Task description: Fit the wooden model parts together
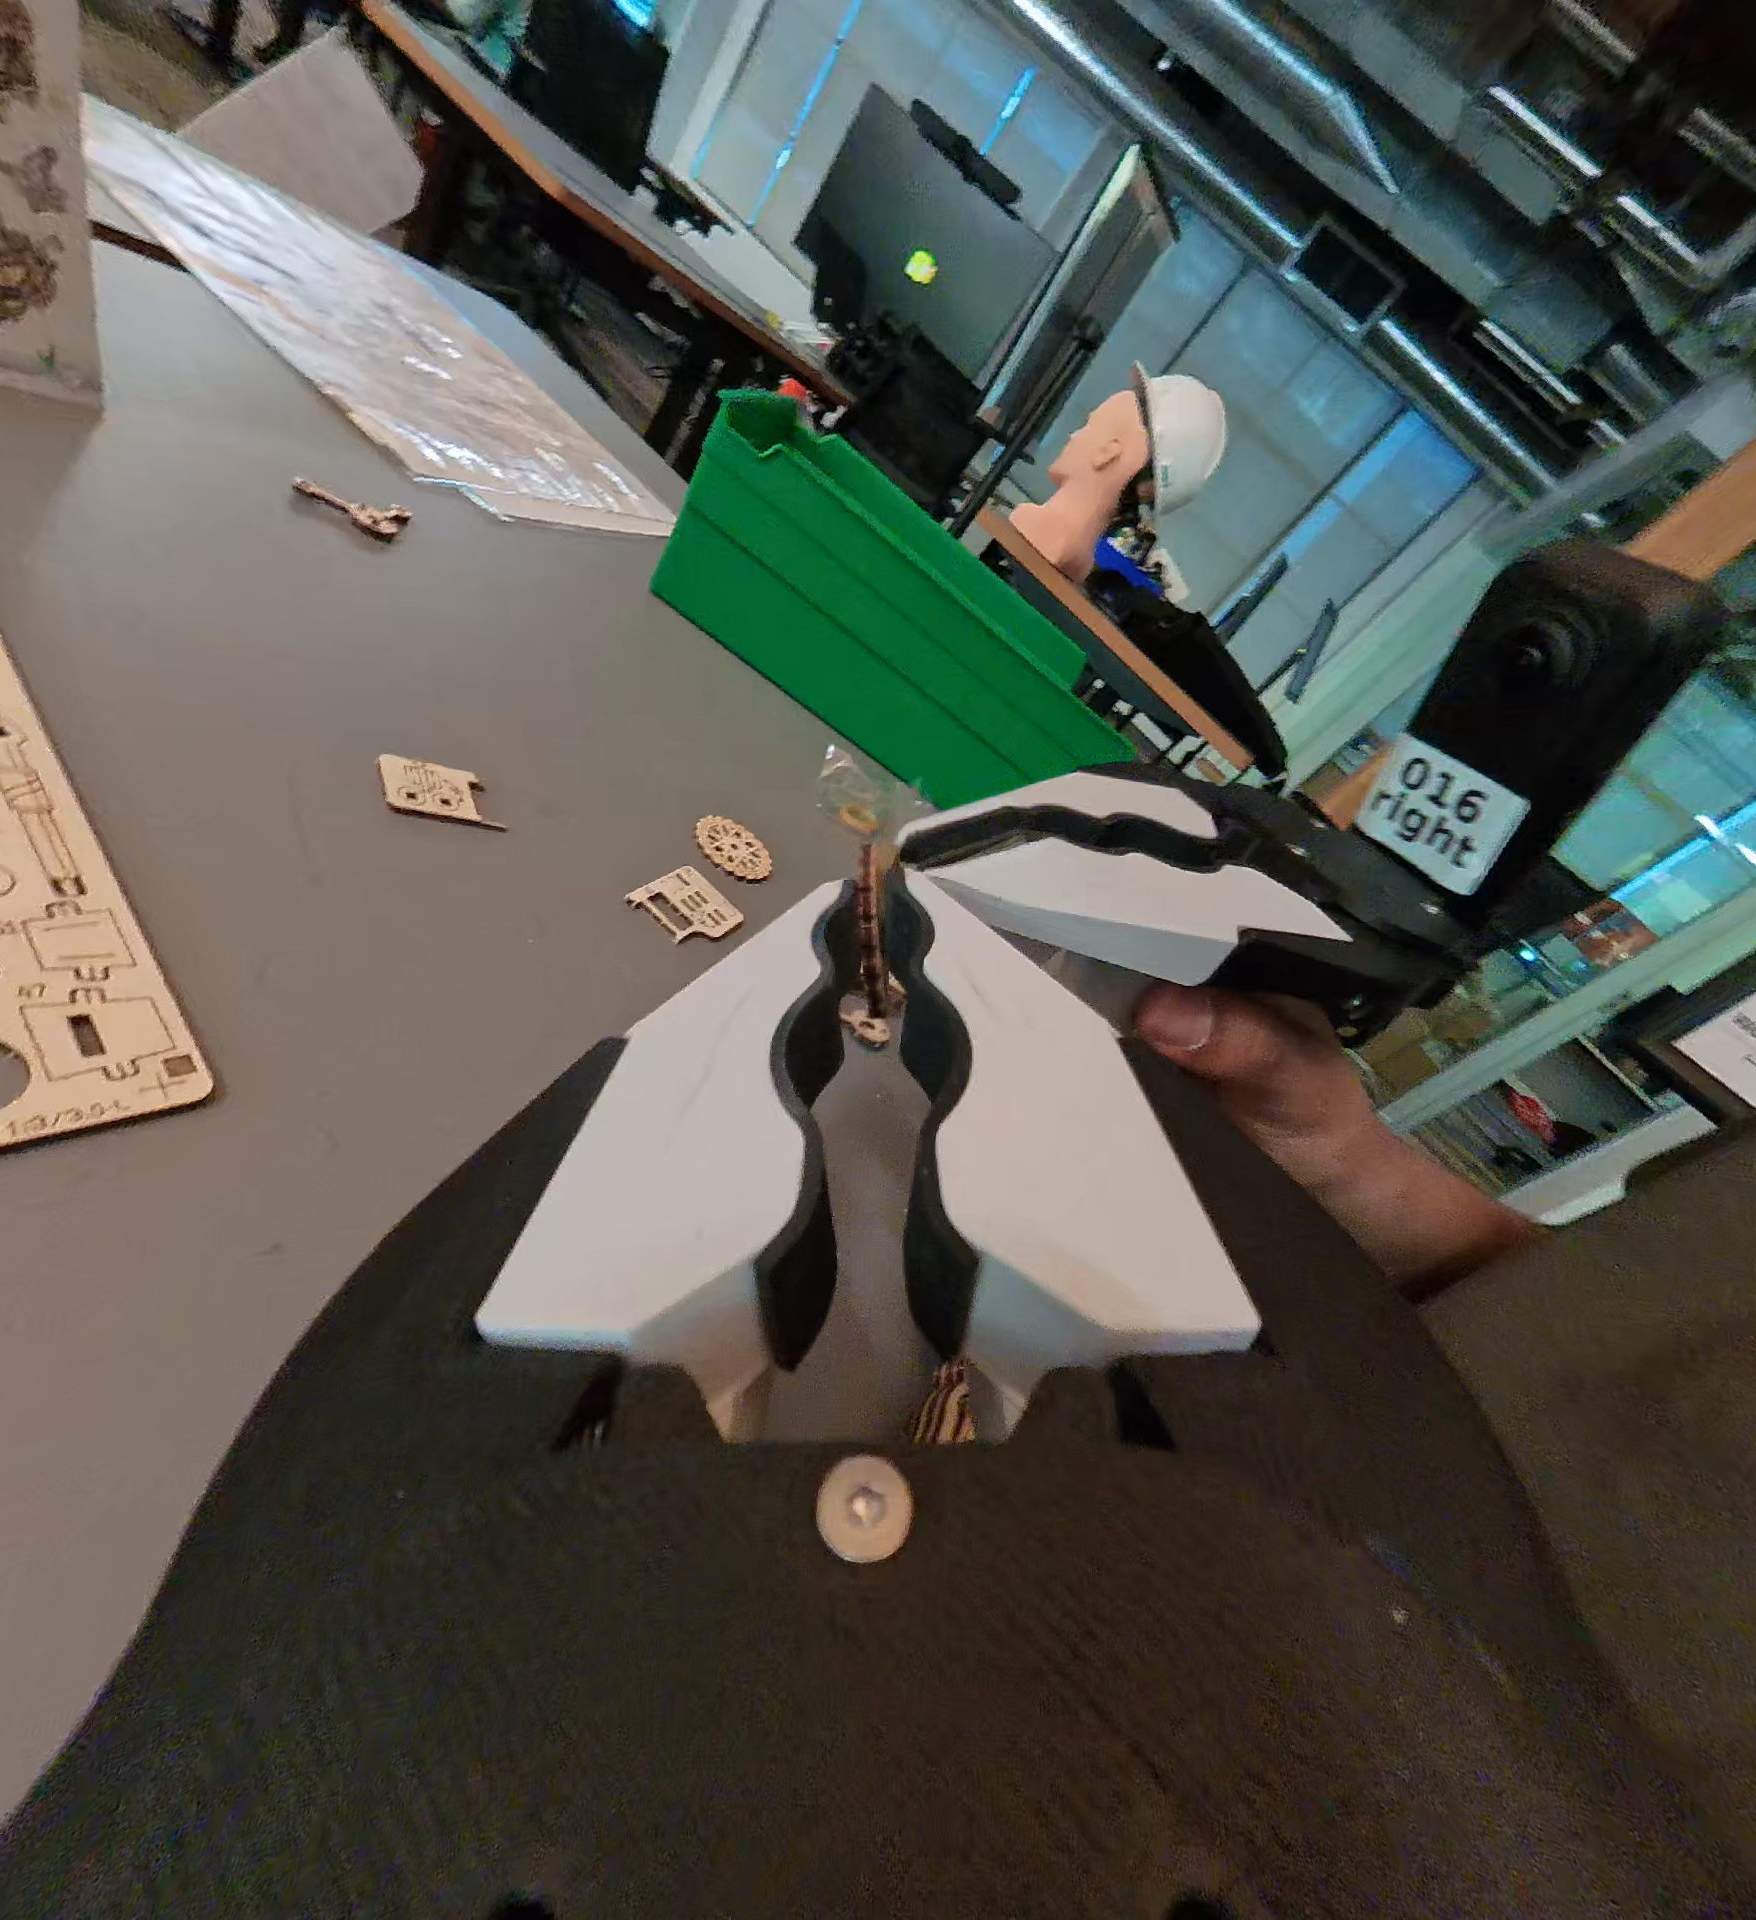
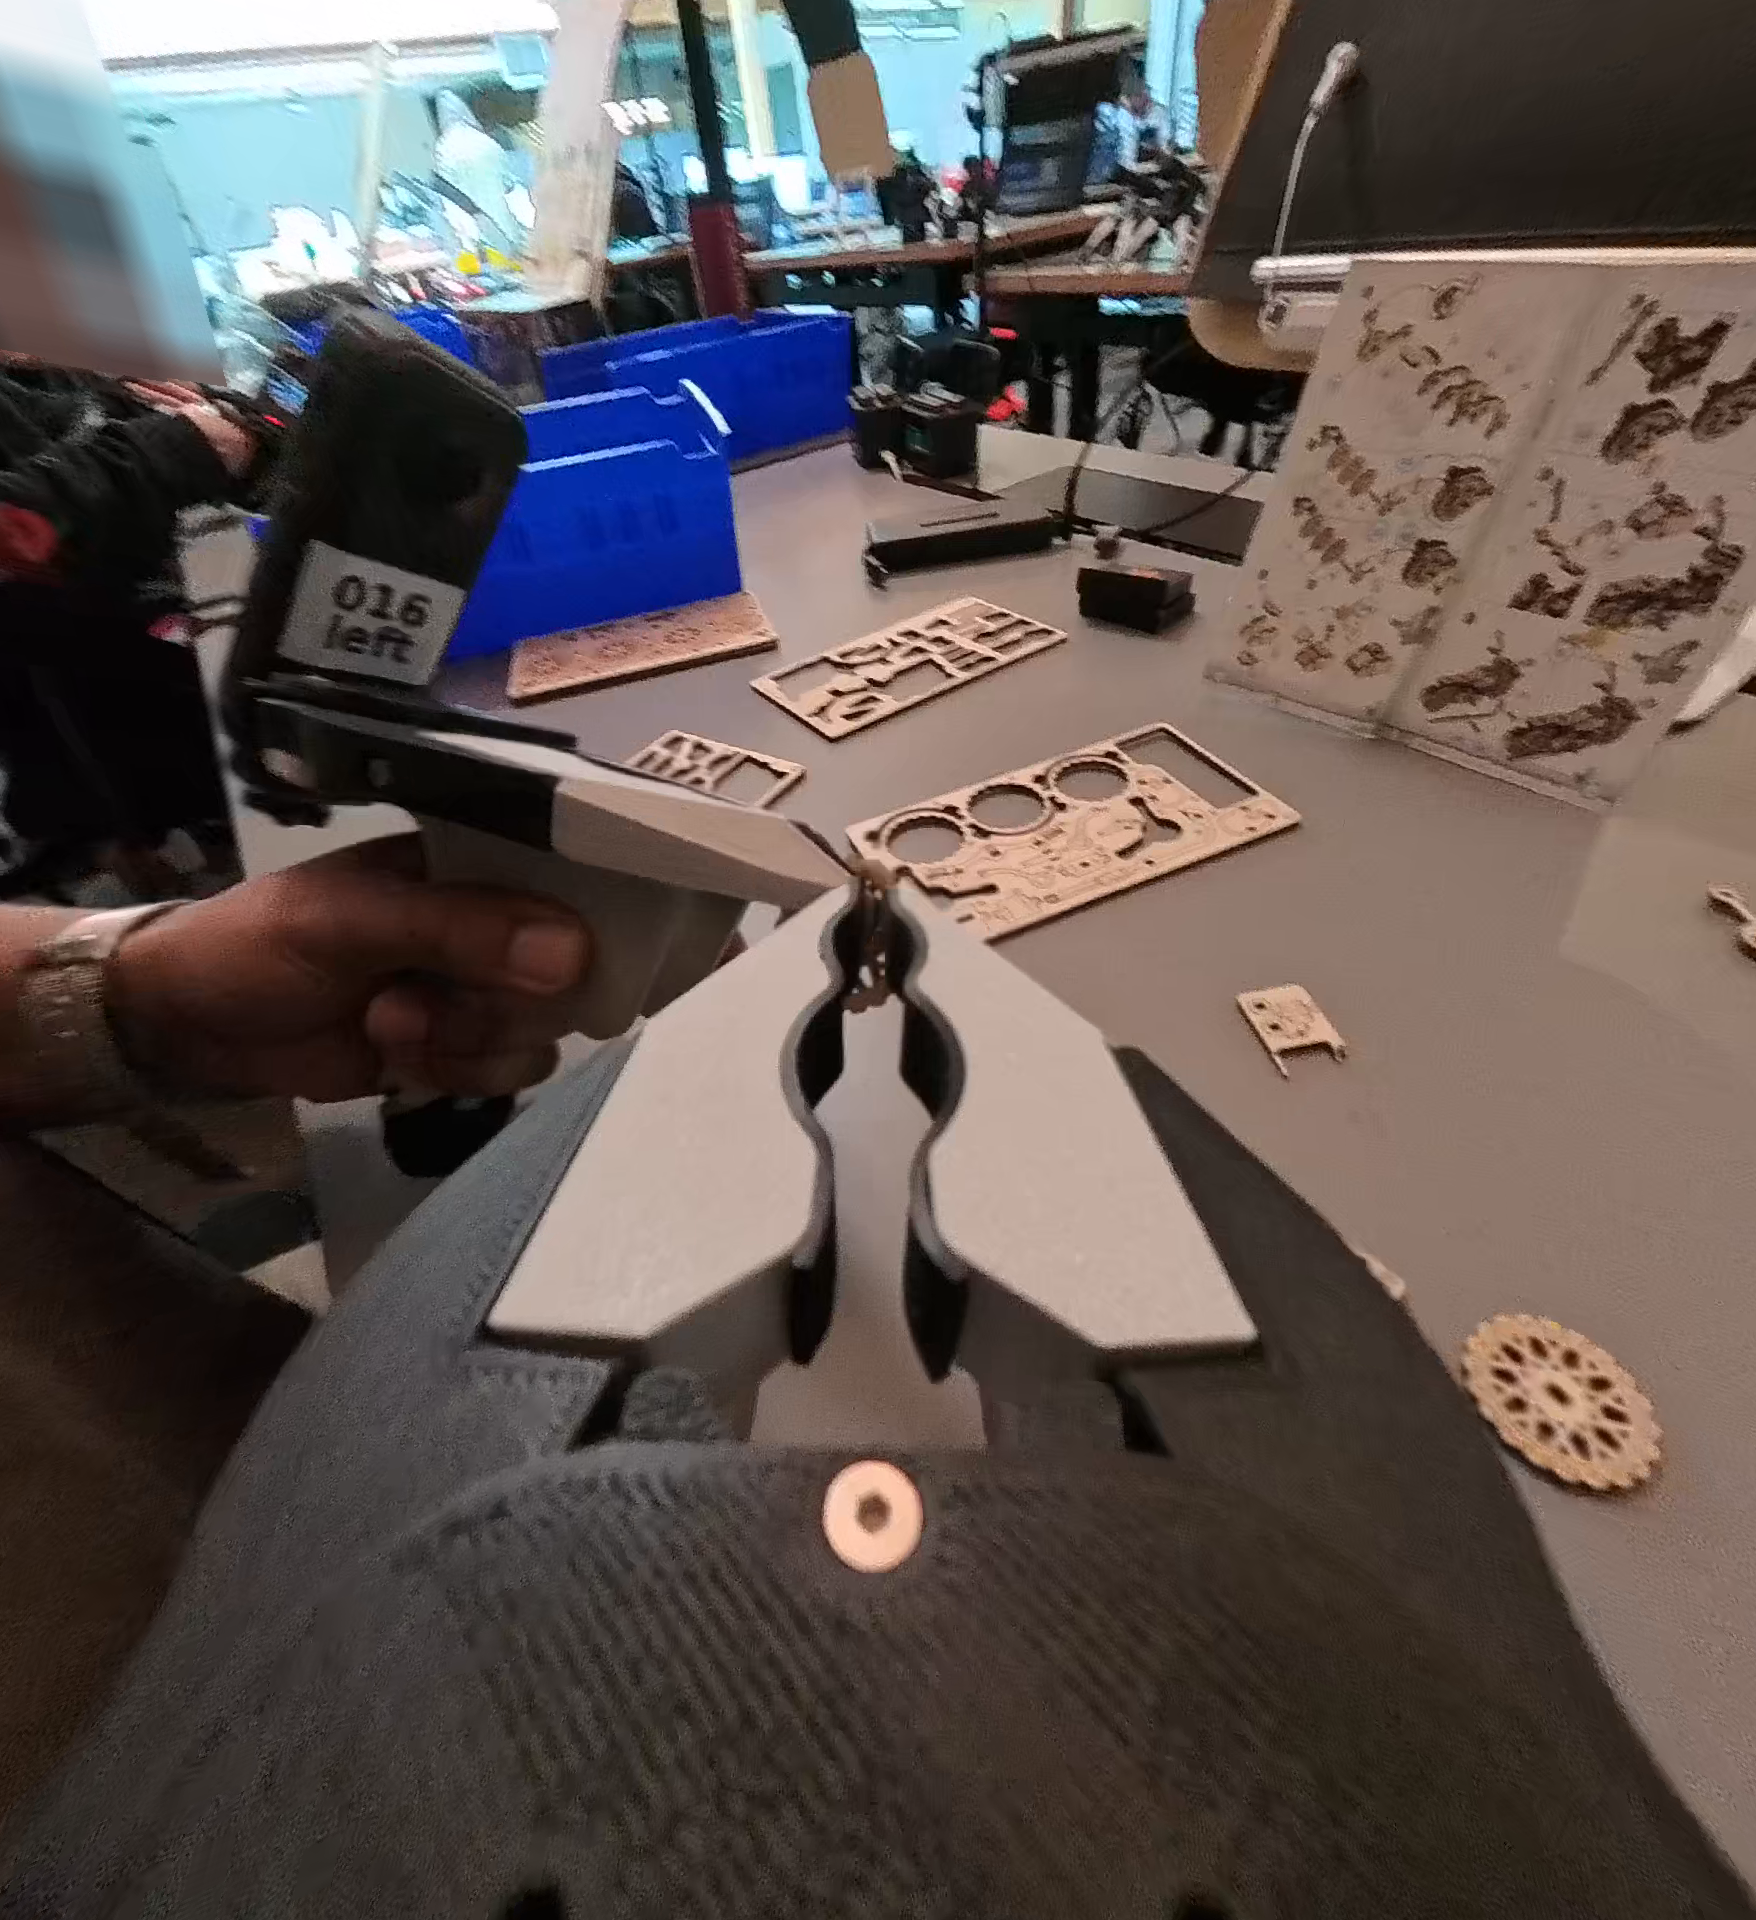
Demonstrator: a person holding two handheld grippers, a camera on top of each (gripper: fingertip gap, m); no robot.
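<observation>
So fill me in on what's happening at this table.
A person is fitting small wooden model parts together in mid-air above the grey table, with one hand-held gripper in each hand. The left hand-held gripper is shut on a thin wooden piece, and the right hand-held gripper pinches another small part tip to tip with it. A loose gear, other cut pieces and punched-out sheets lie on the table.

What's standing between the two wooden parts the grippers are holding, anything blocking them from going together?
Nothing visible. The left gripper and right gripper meet tip to tip above the table, each shut on a small wooden part. Loose pieces like the gear lie off to the side.
</observation>
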